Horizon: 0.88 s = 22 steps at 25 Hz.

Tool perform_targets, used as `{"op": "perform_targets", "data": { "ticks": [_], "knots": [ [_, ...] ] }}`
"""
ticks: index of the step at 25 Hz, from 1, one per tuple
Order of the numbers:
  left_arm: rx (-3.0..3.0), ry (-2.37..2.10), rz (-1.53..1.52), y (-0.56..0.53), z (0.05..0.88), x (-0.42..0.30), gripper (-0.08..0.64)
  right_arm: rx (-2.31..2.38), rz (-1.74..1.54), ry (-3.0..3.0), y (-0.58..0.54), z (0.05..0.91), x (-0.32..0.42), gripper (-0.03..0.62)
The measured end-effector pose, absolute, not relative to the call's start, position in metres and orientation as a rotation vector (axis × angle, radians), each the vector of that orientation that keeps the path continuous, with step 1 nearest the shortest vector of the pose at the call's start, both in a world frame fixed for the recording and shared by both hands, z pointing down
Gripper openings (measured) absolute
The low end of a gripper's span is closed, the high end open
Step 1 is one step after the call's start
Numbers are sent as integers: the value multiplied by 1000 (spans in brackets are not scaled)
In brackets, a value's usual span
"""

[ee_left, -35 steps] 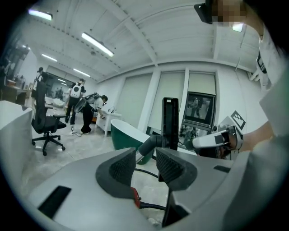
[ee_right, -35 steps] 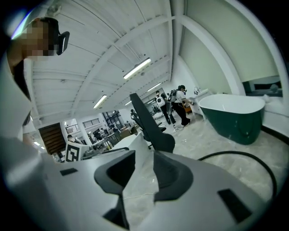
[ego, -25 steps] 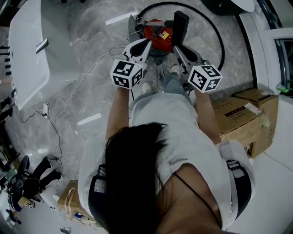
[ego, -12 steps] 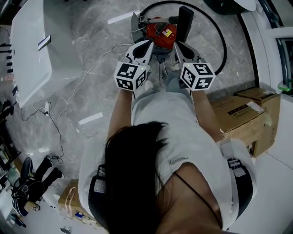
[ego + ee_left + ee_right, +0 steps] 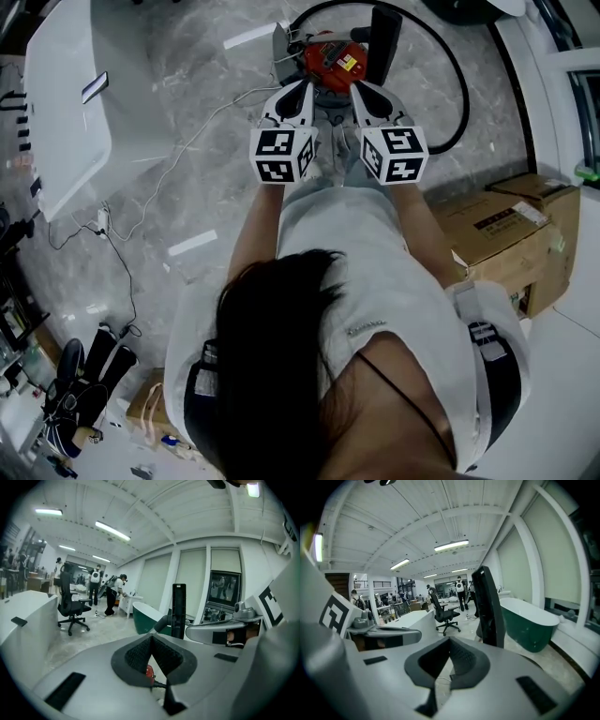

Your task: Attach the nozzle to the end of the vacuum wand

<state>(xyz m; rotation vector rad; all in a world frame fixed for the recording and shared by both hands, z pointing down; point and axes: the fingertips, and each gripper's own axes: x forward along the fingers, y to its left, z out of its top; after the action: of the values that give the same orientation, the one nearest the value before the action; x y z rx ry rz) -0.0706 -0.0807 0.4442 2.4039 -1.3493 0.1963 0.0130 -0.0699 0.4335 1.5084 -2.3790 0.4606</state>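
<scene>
**Head view, from above.** 1 person (image 5: 319, 356) stands on a grey marbled floor (image 5: 187, 84) and holds 2 grippers side by side. Each gripper carries 1 of the 2 marker cubes (image 5: 281, 155).

**Grippers.**
- The left gripper (image 5: 302, 90) has its jaws pressed together with nothing between them.
- The right gripper (image 5: 361, 92) likewise has its jaws pressed together and is empty.
- In each gripper view the 2 ribbed black pads meet along a closed line.

**Task items.**
- 1 vacuum cleaner (image 5: 328, 58) sits on the floor just beyond and below both gripper tips. It has a red body with a yellow label. Neither gripper grips it.
- 1 black hose (image 5: 457, 84) runs in a wide loop from the top of the cleaner round its right side.
- 1 black bar (image 5: 384, 36), flat and dark, stands upright at the right of the red body.
- In both gripper views the bar rises ahead of the jaws and stands clear of them.
- In the left gripper view a grey elbow (image 5: 161, 623) joins the lower part of the bar.
- Whether the bar is the nozzle or the wand cannot be told.

**Surroundings.**
- 1 white desk (image 5: 61, 122) stands at the left.
- 1 thin white cable (image 5: 178, 150) trails across the floor from near the desk toward the cleaner.
- 2 cardboard boxes (image 5: 492, 239) stand on the floor at the person's right, touching each other.
- The gripper views also show 1 green bathtub (image 5: 529, 625) and 1 black office chair (image 5: 72, 609).
- Several other people stand far back in the hall.
</scene>
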Motion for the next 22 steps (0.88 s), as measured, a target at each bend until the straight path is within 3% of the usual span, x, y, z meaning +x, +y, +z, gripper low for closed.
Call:
{"op": "perform_targets", "data": {
  "ticks": [22],
  "knots": [
    [2424, -1412, 271, -84, 437, -45, 2, 1546, 445, -2318, -72, 433, 27, 15]
  ]
}}
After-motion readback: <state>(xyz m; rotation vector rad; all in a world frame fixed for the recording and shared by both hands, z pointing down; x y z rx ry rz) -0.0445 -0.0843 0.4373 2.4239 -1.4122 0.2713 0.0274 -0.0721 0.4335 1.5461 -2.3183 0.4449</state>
